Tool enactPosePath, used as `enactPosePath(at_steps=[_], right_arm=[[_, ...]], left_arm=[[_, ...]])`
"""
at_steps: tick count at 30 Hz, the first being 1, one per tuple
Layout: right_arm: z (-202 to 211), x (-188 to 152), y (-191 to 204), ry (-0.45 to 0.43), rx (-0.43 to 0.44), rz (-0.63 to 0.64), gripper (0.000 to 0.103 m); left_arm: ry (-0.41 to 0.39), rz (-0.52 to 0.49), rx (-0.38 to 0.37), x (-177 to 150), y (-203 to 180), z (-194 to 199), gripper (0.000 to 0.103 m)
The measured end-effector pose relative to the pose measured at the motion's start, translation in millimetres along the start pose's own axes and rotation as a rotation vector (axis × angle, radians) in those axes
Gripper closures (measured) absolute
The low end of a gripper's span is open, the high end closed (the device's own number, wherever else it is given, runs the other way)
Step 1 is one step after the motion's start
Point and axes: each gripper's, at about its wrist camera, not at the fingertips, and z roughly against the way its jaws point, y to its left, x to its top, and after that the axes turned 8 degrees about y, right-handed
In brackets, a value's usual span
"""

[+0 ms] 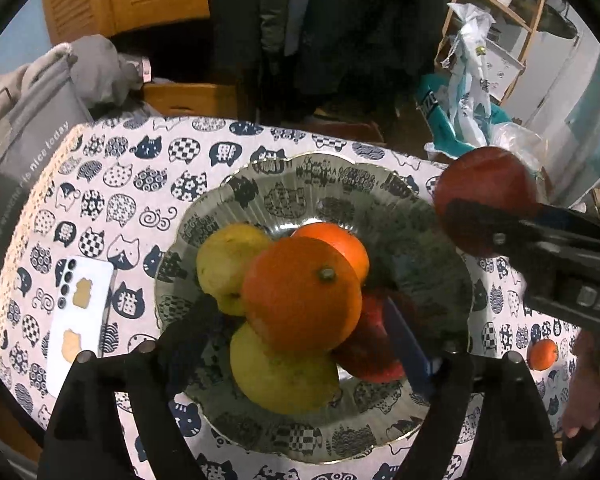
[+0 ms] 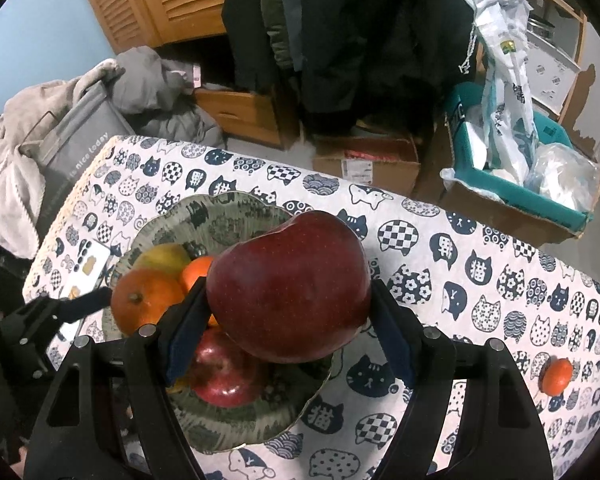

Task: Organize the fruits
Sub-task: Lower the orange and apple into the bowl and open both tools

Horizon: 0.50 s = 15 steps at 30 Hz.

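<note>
A large dark-red apple [image 2: 290, 288] is gripped between the right gripper [image 2: 288, 332] pads above the scalloped cat-patterned glass bowl [image 1: 284, 184], apparently for adding to the heaped fruit, while the left gripper [image 1: 300, 344], opened and empty, flanks a big round orange [image 1: 300, 292].

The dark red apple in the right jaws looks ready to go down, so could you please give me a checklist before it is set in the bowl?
1. Grip: right gripper pinches the dark red apple on both sides. Ok.
2. Apple over the bowl: partly, above its right side. Ok.
3. Free landing spot: bare bowl floor right of the large orange. Ok.
4. Left gripper out of the way: open, straddling the orange. Not ok.
5. Pile stable: orange sits on two yellow-green fruits. Cannot tell.
6. Nothing left out: small orange lies on the tablecloth. Not ok.
</note>
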Motion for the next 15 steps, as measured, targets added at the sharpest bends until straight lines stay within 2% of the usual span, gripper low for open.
enactPosePath(at_steps=[4,9,15], right_arm=[[-9,2,0,0.018,0.002,-0.004,0.026],[-20,2,4,0.050,-0.001,0.006,0.026],[-35,-2,14,0.088,-0.011,0.036,0.026]], left_arm=[[-0.012,0.010,-0.004,-3,5,12,0.017],[-0.055,0.073,-0.008,-4,28,29,0.017],[-0.046,0.148,0.020,-5,54,24,0.016]])
